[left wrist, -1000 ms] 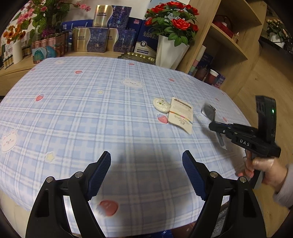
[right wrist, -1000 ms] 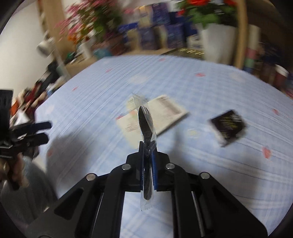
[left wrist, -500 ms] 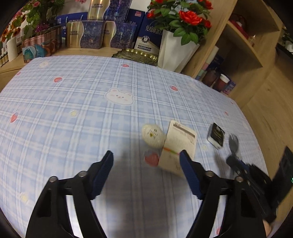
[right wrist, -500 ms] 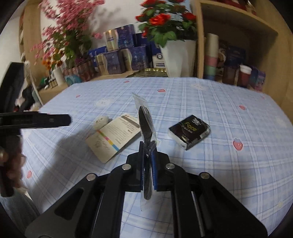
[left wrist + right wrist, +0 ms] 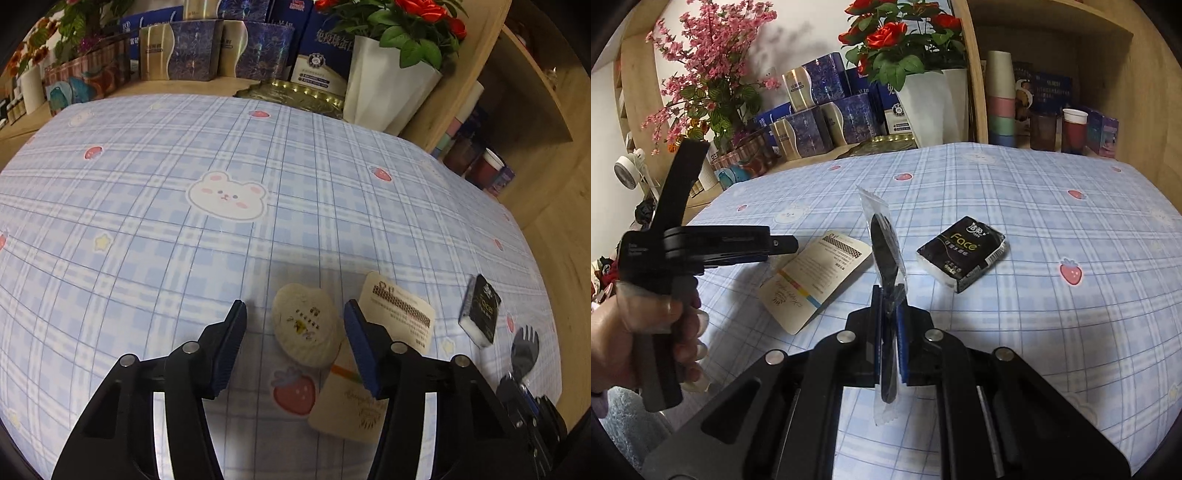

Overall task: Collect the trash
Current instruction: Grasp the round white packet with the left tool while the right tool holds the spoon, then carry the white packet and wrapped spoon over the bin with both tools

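While the right gripper (image 5: pixel 888 332) pinches a wrapped plastic spork (image 5: pixel 884 251), the left gripper (image 5: pixel 295 343) hangs spread around the round white packet (image 5: pixel 306 334).

Risk as I see it: the right finger (image 5: pixel 360 347) overlaps the paper card (image 5: pixel 373 354), so closing could drag both. On the checked tablecloth (image 5: pixel 184 240) I count one packet, one card, one black tissue pack (image 5: pixel 962 253) farther off.
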{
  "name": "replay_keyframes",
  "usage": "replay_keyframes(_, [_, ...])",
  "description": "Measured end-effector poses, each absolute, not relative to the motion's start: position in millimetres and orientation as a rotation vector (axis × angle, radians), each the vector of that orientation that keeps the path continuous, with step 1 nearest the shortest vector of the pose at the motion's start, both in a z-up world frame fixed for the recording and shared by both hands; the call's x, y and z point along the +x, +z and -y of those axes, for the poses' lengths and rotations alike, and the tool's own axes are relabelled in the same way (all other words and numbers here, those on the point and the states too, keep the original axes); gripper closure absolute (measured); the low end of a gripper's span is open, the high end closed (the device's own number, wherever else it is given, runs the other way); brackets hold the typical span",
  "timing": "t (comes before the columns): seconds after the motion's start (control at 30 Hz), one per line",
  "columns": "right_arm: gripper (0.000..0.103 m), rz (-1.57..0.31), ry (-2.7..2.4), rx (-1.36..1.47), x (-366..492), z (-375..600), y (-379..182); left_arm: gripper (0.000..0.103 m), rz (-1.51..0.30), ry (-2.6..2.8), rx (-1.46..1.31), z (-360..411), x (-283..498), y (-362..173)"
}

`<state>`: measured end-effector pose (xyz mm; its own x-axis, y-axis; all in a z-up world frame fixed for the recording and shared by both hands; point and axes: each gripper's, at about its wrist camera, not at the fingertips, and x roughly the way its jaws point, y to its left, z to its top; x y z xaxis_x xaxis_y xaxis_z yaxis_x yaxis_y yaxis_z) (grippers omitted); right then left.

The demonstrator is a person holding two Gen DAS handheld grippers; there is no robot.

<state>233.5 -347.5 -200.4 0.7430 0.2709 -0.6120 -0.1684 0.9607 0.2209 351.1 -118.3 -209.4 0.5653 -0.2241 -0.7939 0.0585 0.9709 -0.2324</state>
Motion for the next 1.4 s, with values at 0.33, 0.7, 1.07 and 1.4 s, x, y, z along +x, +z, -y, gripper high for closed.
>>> replay_keyframes(0.33, [0.092,-0.7,0.232,0.179,236.0,353.4,-201.4,0.067,-0.944,-0.18,-0.115,126.1,344.9,-210.1])
replay_keyframes(0.7, [0.092,-0.717,0.225,0.165,237.3,353.5,-200.6,0.068,-0.883,-0.231,-0.169,86.2,294.2,-168.7])
replay_keyframes(1.07, [0.092,-0.715,0.233,0.15,214.8,349.1,-172.0,0.068,-0.807,-0.306,-0.112,60.2,220.0,-124.7])
replay_keyframes(1.4, [0.092,-0.691,0.323,0.161,136.9,321.2,-147.7,0.068,-0.824,-0.413,-0.079,53.8,134.4,-125.2])
